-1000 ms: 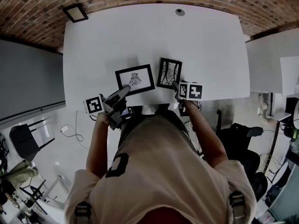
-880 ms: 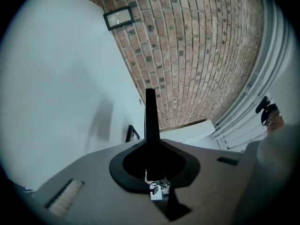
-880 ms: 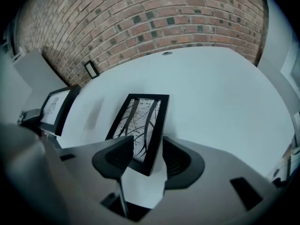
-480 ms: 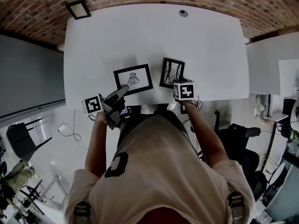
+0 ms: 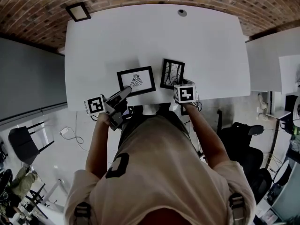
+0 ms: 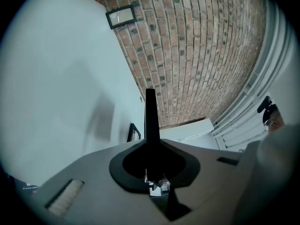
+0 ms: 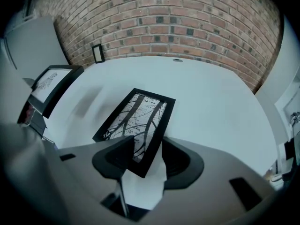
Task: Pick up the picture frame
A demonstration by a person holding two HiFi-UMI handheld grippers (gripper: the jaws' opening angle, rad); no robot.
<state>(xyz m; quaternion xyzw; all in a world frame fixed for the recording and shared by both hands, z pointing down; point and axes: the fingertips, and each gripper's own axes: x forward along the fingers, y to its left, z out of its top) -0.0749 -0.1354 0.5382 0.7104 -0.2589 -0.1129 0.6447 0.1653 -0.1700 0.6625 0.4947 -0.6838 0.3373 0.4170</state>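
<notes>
Pointing steeply down, the right gripper (image 7: 145,150) is straddling the picture frame (image 7: 137,120) end, jaws wide and seemingly not pressing, as only its own view is showing; the left gripper (image 5: 126,91) is pointing level, closed.

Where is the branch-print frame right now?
In the head view the branch-print frame lies on the white table by its front edge, right of the wider frame; its near corner sits between the jaws of the open right gripper.
</notes>
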